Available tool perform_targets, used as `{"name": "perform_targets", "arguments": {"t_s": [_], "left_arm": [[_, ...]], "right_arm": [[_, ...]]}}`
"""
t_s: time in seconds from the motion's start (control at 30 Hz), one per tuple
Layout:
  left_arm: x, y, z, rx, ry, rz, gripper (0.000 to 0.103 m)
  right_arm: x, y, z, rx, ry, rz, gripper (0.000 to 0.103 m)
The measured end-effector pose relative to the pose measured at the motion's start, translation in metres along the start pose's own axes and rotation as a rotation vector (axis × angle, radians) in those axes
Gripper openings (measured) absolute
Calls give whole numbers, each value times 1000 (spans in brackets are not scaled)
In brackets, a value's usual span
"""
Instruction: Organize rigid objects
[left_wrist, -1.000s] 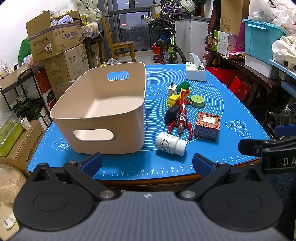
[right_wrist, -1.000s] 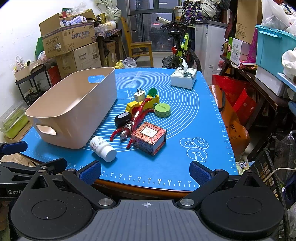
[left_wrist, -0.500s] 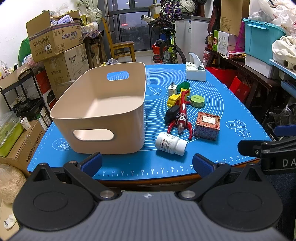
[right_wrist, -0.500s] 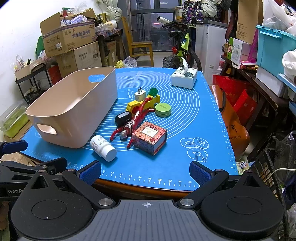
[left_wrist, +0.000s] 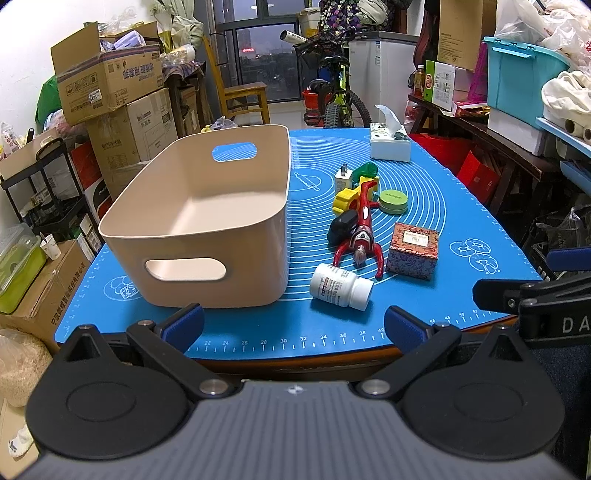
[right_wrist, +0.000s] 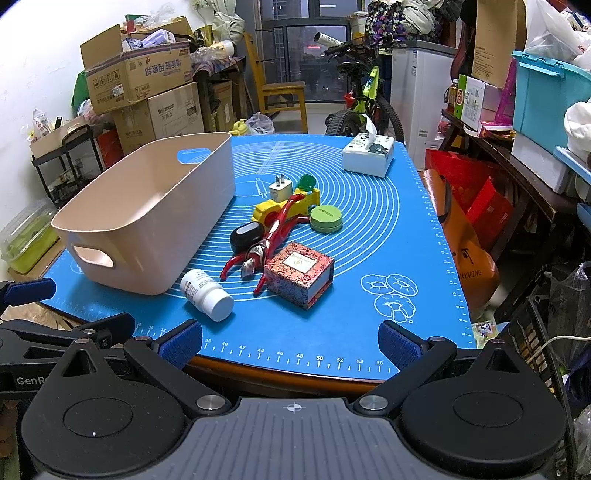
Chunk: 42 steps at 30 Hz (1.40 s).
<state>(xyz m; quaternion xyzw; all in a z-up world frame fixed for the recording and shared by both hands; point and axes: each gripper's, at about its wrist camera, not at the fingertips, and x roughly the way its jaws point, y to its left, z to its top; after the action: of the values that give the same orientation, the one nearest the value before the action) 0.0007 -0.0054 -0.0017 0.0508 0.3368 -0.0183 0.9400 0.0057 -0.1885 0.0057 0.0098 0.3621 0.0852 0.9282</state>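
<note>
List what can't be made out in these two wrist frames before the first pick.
- Bin floor nearest the camera: hidden by its own front wall in the left wrist view; its side wall covers most of the interior in the right wrist view.
- White bottle label: print too small to read in either view.
- Yellow toy: partly covered by the red figure lying across it.
- Right claw in the left wrist view: cut off by the right edge.

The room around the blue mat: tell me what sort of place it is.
Probably a cluttered home storage or spare room. Stacked cardboard boxes fill the left wall, a bicycle stands behind the table, and a wooden chair sits by a dark window.
</note>
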Motion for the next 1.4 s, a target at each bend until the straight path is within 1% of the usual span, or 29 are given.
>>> {"name": "perform_targets", "arguments": {"t_s": [0.77, 0.97, 1.1, 1.27, 1.4], "left_arm": [[0, -1, 1, 1, -1, 0, 102], [-5, 3, 2, -1, -15, 8, 102], [-13, 10, 12, -5, -46, 22, 102], [-23, 31, 39, -9, -110, 81, 102], [-17, 55, 59, -28, -116, 119, 102]], "right_arm": [[-2, 2, 0, 0, -4, 1, 101], [-4, 1, 2, 1, -17, 3, 101], [-10, 2, 8, -1, -38, 15, 101], [-14, 7, 22, 35, -62, 70, 101], [-9, 19, 33, 13, -77, 91, 101]]}}
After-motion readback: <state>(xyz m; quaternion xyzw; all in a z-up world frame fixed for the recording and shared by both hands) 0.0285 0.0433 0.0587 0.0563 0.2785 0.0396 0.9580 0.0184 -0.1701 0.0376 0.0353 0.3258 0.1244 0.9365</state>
